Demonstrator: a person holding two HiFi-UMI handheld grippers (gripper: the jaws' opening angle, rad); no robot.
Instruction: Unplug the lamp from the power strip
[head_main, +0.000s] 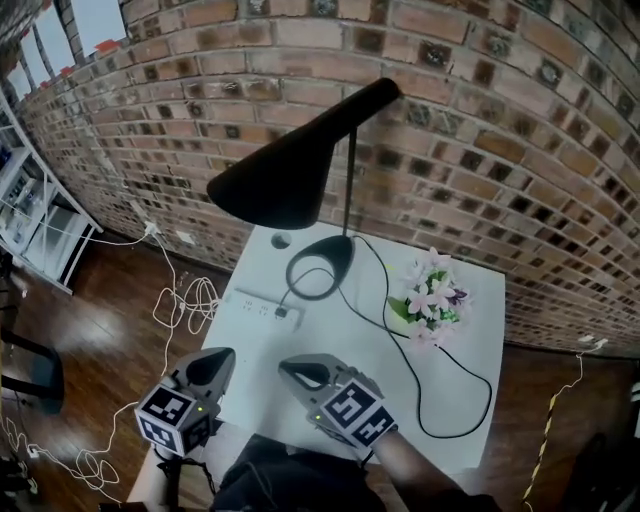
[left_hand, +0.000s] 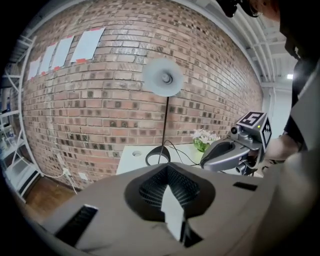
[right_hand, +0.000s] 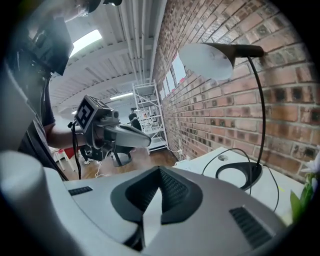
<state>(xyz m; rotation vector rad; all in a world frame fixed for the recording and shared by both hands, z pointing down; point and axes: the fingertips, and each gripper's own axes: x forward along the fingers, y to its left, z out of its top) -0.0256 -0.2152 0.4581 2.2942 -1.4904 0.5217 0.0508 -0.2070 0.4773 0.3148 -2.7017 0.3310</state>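
A black lamp (head_main: 290, 170) stands on the white table (head_main: 470, 330), with its ring base (head_main: 320, 265) near the brick wall. Its black cord (head_main: 440, 400) loops over the table to a black plug (head_main: 283, 312) sitting in a white power strip (head_main: 255, 302) at the table's left side. My left gripper (head_main: 222, 358) and right gripper (head_main: 290, 366) hover side by side at the table's near edge, short of the strip. Both are shut with nothing in them. The left gripper view shows the lamp base (left_hand: 158, 156) ahead; the right gripper view shows the lamp shade (right_hand: 207, 60).
A pot of pink and white flowers (head_main: 432, 300) stands right of the lamp base. White cables (head_main: 185, 300) trail over the wooden floor at the left, toward a wall socket. White shelving (head_main: 30, 215) stands at the far left.
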